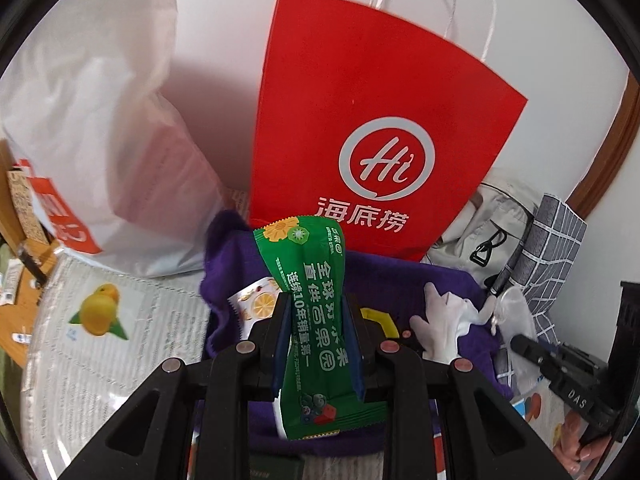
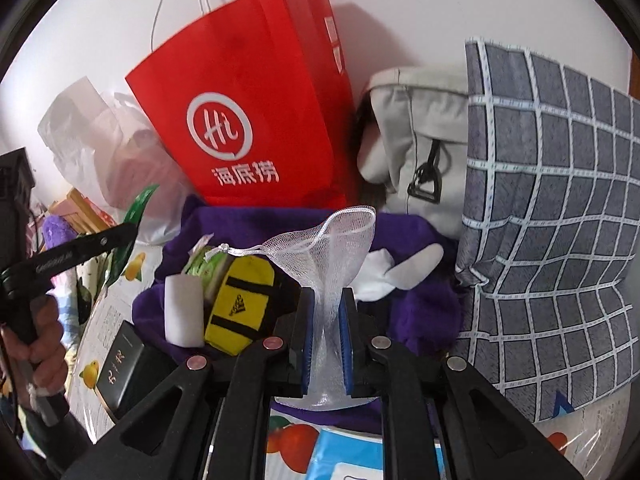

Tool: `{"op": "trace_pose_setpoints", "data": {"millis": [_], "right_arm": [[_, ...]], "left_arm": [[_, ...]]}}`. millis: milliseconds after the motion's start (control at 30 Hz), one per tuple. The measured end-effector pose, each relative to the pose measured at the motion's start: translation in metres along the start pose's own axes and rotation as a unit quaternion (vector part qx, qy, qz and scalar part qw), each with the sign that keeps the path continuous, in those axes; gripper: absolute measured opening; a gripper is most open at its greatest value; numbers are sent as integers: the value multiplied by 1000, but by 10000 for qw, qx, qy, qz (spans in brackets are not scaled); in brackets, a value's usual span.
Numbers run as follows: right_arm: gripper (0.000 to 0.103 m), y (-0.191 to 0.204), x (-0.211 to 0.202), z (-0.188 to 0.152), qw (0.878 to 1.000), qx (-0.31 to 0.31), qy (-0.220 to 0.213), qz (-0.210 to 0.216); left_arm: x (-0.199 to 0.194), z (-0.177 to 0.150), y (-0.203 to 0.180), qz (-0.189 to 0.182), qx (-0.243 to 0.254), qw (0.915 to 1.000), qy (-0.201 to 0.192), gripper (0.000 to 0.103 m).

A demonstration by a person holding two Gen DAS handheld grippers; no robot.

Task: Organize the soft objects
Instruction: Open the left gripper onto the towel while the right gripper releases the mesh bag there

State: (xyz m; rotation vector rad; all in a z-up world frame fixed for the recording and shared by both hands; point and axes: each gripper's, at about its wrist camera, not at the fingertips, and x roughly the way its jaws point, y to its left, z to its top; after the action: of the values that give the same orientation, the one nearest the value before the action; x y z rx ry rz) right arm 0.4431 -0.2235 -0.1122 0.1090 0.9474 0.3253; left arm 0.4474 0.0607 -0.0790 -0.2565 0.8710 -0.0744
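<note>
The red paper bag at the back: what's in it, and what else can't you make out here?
- Red paper bag: contents hidden by its own walls, both views.
- Green snack packet: lower end behind the left hand-held gripper.
- Mesh pouch: bottom hidden behind the right hand-held gripper.
- Purple cloth: mostly covered by clutter.

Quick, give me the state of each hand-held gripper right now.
Left hand-held gripper: closed on the green snack packet.
Right hand-held gripper: closed on the white mesh pouch.

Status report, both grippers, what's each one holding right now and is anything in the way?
Left gripper shut on green snack packet. Right gripper shut on white mesh pouch. Purple cloth below, cluttered: yellow pouch, white glove.
</note>
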Motion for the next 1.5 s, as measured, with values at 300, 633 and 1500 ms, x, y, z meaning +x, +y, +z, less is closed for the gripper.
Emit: {"op": "trace_pose_setpoints", "data": {"millis": [300,633,1500], "right_arm": [[14,-5,35,-9,9987,-25,494,122],[14,1,59,-14,9971,-135,750,-51],[52,12,57,-7,9976,-233,536,-358]], "left_arm": [[31,0,7,-257,13,9993,269,24],[59,-7,10,-398,30,9975,591,24],[60,-9,6,-206,335,9964,751,51]]}}
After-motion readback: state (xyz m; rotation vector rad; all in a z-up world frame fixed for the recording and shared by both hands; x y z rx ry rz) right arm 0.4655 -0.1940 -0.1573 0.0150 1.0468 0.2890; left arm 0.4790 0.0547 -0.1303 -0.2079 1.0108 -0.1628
